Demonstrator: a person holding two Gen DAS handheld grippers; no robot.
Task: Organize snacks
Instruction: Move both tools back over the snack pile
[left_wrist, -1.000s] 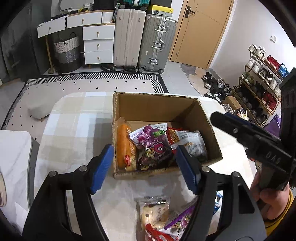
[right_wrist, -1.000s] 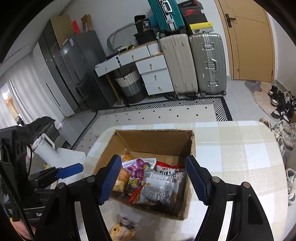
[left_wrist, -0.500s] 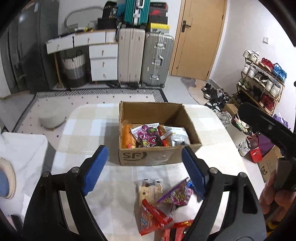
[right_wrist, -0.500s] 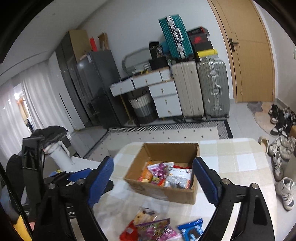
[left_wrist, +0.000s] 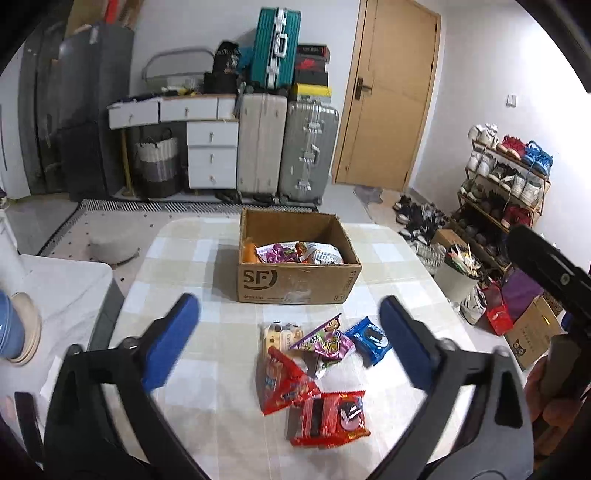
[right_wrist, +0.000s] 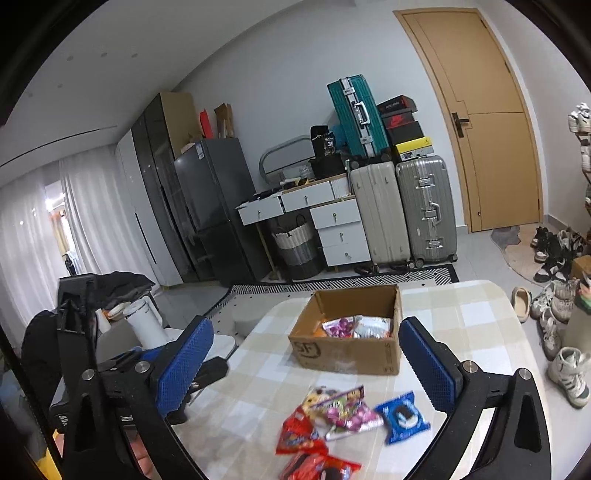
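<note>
your left hand-held gripper (left_wrist: 288, 341) and right hand-held gripper (right_wrist: 306, 363) hang wide and empty, so the loose snacks (left_wrist: 314, 373) just below can go in the box (left_wrist: 295, 269) ahead.

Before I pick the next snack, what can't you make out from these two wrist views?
- Cardboard box: its near wall hides the lower contents, both views.
- Cream packet: partly under the purple packet, both views.
- Red dark-window packet: cut off by the right view's bottom edge.
- Packet lettering: too small or blurred.
</note>
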